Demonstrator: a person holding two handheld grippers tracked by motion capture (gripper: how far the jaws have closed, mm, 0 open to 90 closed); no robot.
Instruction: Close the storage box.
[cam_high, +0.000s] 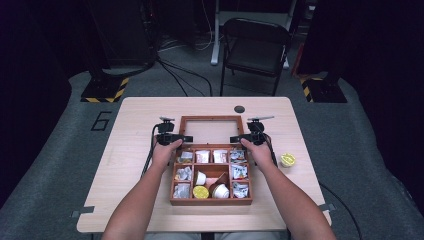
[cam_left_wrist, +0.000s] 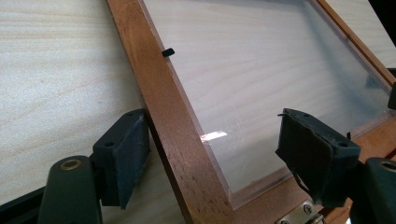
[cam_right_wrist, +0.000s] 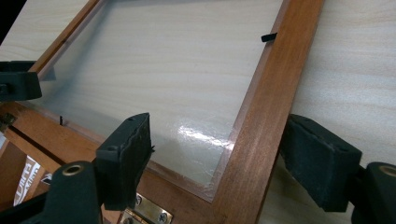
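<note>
I had both tongs at the hinged lid (cam_high: 211, 119) of the brown wooden compartment box (cam_high: 211, 201), a wooden frame around a clear pane, lying flat open on the pale wood-grain table (cam_high: 135, 115) beyond the box. My left tong (cam_high: 184, 138) straddled the lid's left rail near the hinge end: in the left gripper view (cam_left_wrist: 212, 156) one pad (cam_left_wrist: 128, 156) sat just outside the rail, about touching it, while the other hung over the pane, well clear, so the jaws stood spread, not pinching. My right tong (cam_high: 234, 139) straddled the right rail the same way; in the right gripper view (cam_right_wrist: 219, 161) neither pad pressed the wood, jaws spread. A brass hinge (cam_right_wrist: 150, 210) sat just below the inner pad. A small yellow cup (cam_high: 287, 160) lay on the table, right of my right hand (cam_high: 258, 152).
</note>
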